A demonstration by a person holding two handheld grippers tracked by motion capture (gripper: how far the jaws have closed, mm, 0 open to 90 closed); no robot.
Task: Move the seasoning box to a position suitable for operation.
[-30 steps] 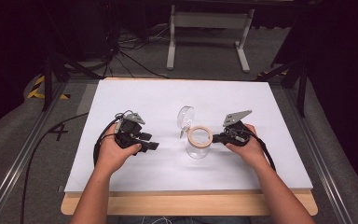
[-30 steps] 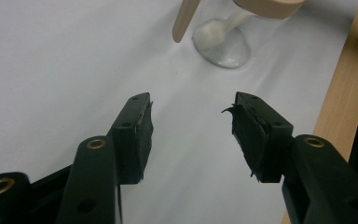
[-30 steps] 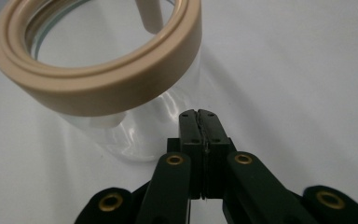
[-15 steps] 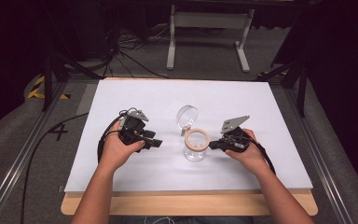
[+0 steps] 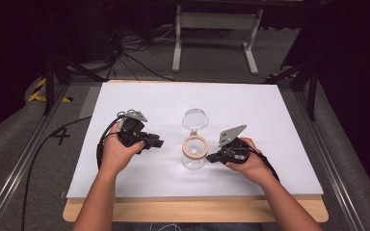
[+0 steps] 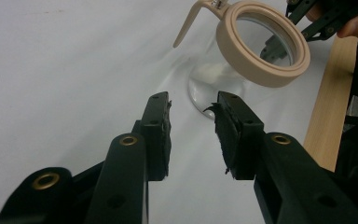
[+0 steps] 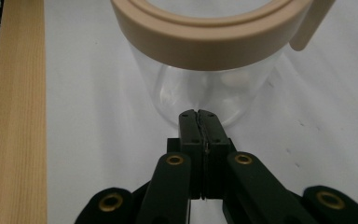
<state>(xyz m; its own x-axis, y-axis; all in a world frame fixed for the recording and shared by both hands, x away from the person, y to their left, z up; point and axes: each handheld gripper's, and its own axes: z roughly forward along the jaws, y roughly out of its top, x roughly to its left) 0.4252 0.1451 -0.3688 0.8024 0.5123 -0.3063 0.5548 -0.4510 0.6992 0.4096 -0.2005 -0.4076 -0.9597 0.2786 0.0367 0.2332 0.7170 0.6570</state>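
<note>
With the jar [image 5: 193,155] standing mid-table, lid [image 5: 195,118] swung open behind it, both hands are closing in: the left gripper [image 6: 193,128] spread, the right gripper [image 7: 199,122] pressed together, likely needing to steady the jar next.

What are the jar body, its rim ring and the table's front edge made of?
Jar body: clear and glossy, glass or hard plastic; the look leaves it open. You see the white table through it. Rim ring: matte beige, moulded grooves, probably plastic. Front edge: light wood, visible grain, unpainted.
</note>
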